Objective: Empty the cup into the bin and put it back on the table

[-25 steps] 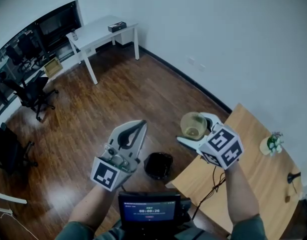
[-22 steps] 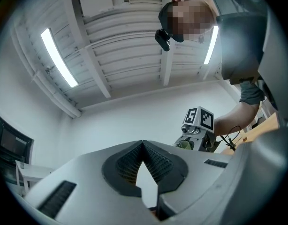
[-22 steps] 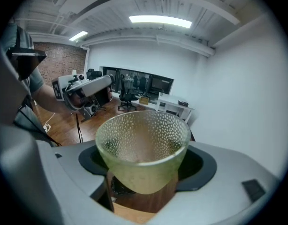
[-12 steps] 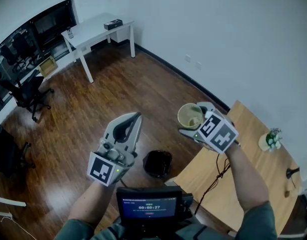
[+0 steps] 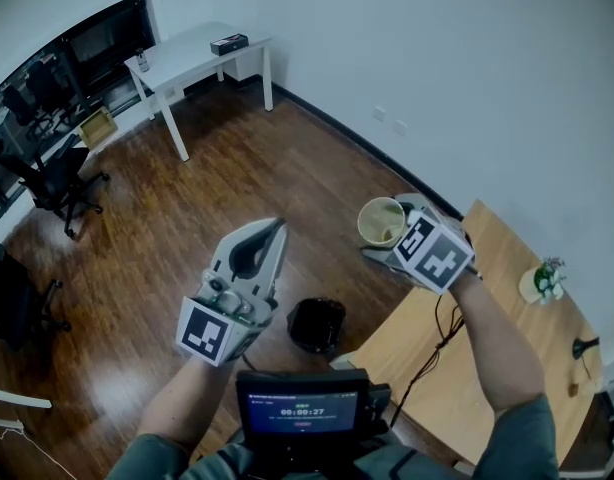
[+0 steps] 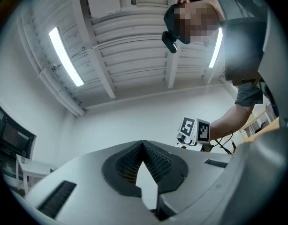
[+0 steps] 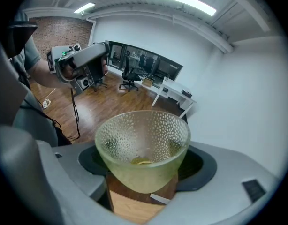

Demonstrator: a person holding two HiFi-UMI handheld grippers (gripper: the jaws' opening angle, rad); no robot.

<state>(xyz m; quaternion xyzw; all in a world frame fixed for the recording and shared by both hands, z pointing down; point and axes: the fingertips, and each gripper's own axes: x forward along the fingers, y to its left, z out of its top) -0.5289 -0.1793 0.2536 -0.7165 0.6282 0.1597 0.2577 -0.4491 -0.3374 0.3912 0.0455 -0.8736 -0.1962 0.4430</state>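
Observation:
A yellow-green dimpled glass cup (image 5: pixel 381 221) is clamped between the jaws of my right gripper (image 5: pixel 395 232). It is held in the air over the wooden floor, just off the left corner of the wooden table (image 5: pixel 487 358). In the right gripper view the cup (image 7: pixel 143 149) fills the gap of the right gripper (image 7: pixel 144 170), with a small yellowish bit at its bottom. The black bin (image 5: pixel 317 326) stands on the floor, below the cup and nearer to me. My left gripper (image 5: pixel 270 230) is raised to the left of the bin. It (image 6: pixel 143 144) has its tips together and nothing in them.
On the table's far side stands a small potted plant (image 5: pixel 542 283), and a black cable (image 5: pixel 439 343) hangs over its near edge. A white desk (image 5: pixel 202 53) and office chairs (image 5: pixel 57 183) stand far off on the left. A small screen (image 5: pixel 302 408) sits at my chest.
My right gripper has carried the cup farther away from me and rolled at the wrist, so the cup's mouth now faces me more squarely. The left gripper has hardly shifted.

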